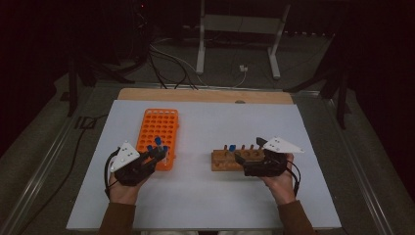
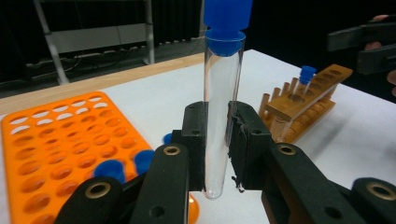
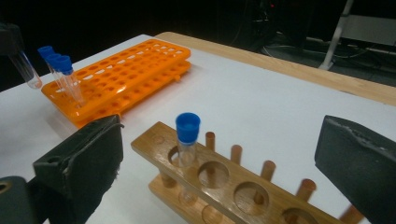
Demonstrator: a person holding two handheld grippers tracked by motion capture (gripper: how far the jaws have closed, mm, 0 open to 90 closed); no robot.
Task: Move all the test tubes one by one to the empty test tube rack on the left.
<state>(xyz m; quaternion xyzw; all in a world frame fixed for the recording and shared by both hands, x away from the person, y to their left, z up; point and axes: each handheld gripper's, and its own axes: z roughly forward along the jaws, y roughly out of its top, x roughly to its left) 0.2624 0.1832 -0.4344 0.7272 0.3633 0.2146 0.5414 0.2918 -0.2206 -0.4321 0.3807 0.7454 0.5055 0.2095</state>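
My left gripper (image 2: 217, 135) is shut on a clear test tube with a blue cap (image 2: 222, 107), held upright over the near end of the orange rack (image 2: 56, 140). The high view puts this gripper (image 1: 155, 155) at the rack's (image 1: 157, 129) near right corner. Several blue-capped tubes (image 3: 63, 74) stand in that end of the orange rack (image 3: 121, 74). My right gripper (image 3: 219, 154) is open, its jaws wide on either side of the wooden rack (image 3: 219, 182). One blue-capped tube (image 3: 187, 140) stands in that rack's end hole. In the high view the right gripper (image 1: 248, 150) is at the wooden rack's (image 1: 230, 159) right end.
Both racks rest on a white tabletop (image 1: 205, 196) with a wooden strip (image 1: 205, 95) along its far edge. White table legs (image 1: 200, 44) and cables (image 1: 166, 63) lie on the dark floor beyond. The white surface between and in front of the racks is bare.
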